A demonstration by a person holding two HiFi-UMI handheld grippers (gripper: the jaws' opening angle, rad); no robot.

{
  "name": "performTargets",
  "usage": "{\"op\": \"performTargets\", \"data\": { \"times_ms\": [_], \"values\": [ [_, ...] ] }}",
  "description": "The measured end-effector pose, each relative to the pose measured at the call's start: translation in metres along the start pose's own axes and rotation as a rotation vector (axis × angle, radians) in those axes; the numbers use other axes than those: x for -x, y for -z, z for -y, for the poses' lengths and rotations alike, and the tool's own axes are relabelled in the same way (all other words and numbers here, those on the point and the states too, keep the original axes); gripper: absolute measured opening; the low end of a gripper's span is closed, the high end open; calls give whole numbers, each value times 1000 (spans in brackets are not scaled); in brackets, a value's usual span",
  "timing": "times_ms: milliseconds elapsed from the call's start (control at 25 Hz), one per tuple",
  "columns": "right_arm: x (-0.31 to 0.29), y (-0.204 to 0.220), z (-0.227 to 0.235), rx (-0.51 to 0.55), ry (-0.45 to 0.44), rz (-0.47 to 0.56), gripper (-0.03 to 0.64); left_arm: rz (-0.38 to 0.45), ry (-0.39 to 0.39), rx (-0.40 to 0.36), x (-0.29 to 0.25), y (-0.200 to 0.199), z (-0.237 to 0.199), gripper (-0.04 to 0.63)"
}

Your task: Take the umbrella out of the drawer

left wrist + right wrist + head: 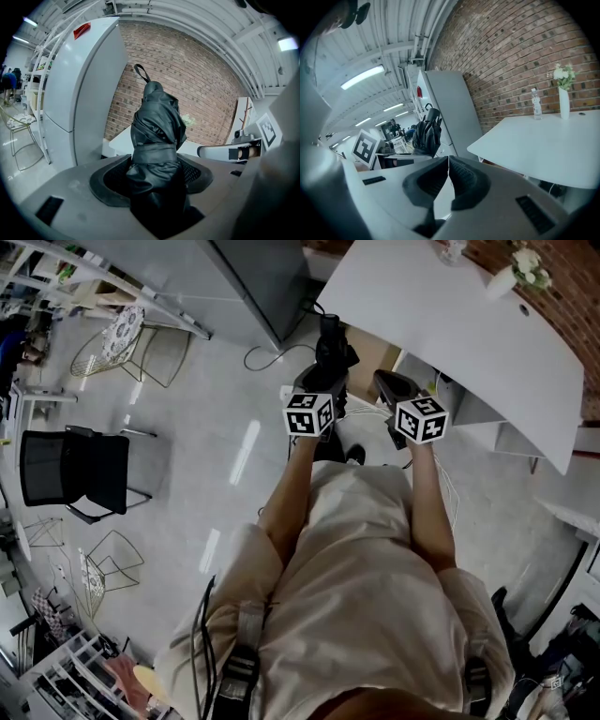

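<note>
Umbrella [157,136], black and folded, with a band cinched round its middle, stands nearly upright in my left gripper [154,178]. The two dark pads are spread wide and clamped on its lower body. A wrist loop [140,72] sticks up from its top end. It hangs in the air in front of me, beside a tall pale cabinet [79,93] and short of the brick wall.

My right gripper [447,180] has its pads pressed together with nothing between them. It points toward a white table [543,145] that carries a bottle [536,104] and a vase [564,101] of flowers.

By my reading the umbrella is already out of the drawer, so the lift itself looks done. The next move would call for a firm left grip while I carry the umbrella to a clear spot. The free right gripper could then push the drawer shut, if it stands open.

I cannot find the drawer in any view; it may sit under the table, where pale shapes blur together in the head view. The umbrella's lower end is cut off below the left pads. From above, the umbrella is only a small dark shape.
</note>
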State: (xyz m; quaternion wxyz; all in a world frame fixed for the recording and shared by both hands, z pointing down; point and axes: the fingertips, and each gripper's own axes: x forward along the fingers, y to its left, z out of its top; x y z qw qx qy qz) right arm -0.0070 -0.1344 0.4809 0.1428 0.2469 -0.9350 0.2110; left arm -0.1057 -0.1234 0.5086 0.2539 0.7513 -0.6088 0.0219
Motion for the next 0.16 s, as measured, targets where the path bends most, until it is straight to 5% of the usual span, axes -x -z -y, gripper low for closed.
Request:
{"op": "performTargets", "data": {
  "times_ms": [160],
  "values": [
    [-3,0,1,8,-5,-5,71,1,-3,7,-3,-1,-2,275]
  ]
}}
